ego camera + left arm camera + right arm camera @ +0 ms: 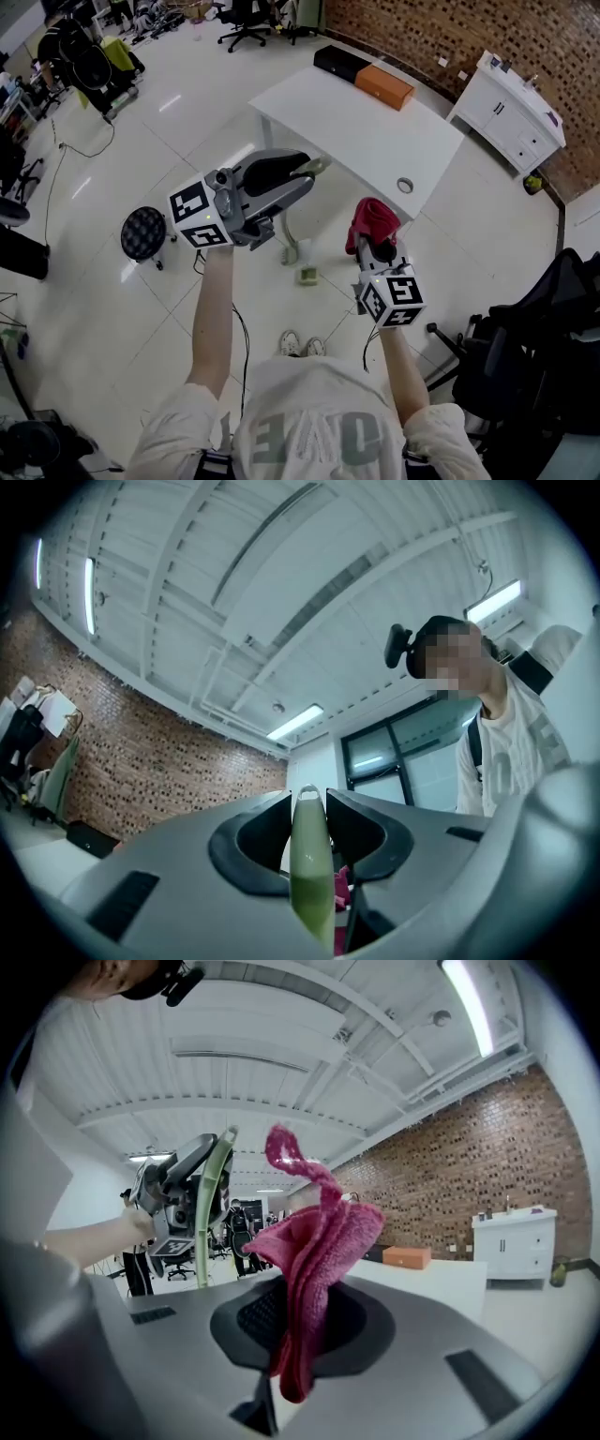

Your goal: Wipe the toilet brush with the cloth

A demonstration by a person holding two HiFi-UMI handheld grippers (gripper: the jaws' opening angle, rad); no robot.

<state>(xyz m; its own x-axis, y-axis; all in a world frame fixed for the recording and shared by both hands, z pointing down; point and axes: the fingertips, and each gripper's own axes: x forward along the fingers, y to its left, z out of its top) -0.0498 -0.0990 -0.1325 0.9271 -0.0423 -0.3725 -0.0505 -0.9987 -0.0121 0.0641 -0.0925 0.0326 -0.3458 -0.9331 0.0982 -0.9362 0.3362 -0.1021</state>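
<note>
My feeds: bright light from long white ceiling tube lamps [473, 1002]; glare on glossy pale floor [178, 103]; fisheye-dark edges.

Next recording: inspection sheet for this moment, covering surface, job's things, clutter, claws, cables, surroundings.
Surface: white table, mostly bare.
Job's things: toilet brush, pale green handle showing, head unseen; red cloth, apart from it.
Clutter: orange box and black box at the table's far edge.
Claws: left claw shut on the toilet brush; right claw shut on the red cloth.
Cables: floor cable trailing at left.
Surroundings: brick wall, white cabinet, round stool, office chairs.
</note>
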